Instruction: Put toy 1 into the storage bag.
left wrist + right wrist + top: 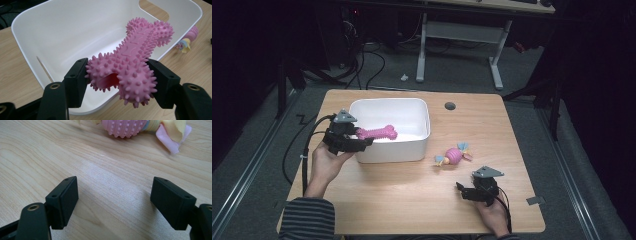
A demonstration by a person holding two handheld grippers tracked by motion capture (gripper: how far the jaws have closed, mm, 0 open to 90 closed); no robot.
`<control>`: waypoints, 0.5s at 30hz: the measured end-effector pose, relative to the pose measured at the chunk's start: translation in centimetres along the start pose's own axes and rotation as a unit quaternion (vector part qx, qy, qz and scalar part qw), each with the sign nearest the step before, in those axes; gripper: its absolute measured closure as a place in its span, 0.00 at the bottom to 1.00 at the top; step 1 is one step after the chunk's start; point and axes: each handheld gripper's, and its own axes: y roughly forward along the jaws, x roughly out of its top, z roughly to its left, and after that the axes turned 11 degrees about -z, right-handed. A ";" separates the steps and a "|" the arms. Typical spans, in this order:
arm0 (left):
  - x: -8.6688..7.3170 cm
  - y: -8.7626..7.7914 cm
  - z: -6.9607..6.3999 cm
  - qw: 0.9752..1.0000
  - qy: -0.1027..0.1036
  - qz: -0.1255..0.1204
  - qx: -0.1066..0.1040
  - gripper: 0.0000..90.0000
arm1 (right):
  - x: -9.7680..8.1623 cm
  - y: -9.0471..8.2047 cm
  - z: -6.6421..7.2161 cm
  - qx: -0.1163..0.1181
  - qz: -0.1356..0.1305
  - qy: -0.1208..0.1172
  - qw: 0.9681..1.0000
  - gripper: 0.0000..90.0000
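Note:
A spiky pink bone toy point(378, 133) point(130, 62) hangs over the left part of the white tub point(388, 150) point(45, 30). My left gripper point(357, 141) point(117, 83) is shut on one knobbed end of it, and the other end points into the tub. A pink ball toy with yellow and blue frills point(453, 156) point(130, 126) lies on the table right of the tub. My right gripper point(462, 189) point(113, 202) rests low near the table's front right, open, nothing between its jaws, the ball toy a short way ahead of it.
The wooden table point(412, 195) has a round grey grommet point(450, 106) at the back. Cables trail off the left edge point(307, 145). A small grey tab point(535, 200) sits at the front right corner. Beyond the table stands a white desk frame point(459, 35).

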 end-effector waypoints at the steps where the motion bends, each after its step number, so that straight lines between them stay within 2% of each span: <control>1: 0.0 0.0 0.0 1.000 0.000 0.001 0.000 0.42 | 0.0 0.0 0.0 0.000 0.000 0.000 1.000 0.25; 10: -0.1 0.2 0.0 1.000 0.000 0.011 -0.004 0.41 | 0.0 0.0 0.0 0.000 0.000 0.000 1.000 0.25; 15: -0.1 0.1 0.0 1.000 -0.003 0.007 -0.008 0.40 | 0.0 0.0 0.0 0.000 0.000 0.000 1.000 0.25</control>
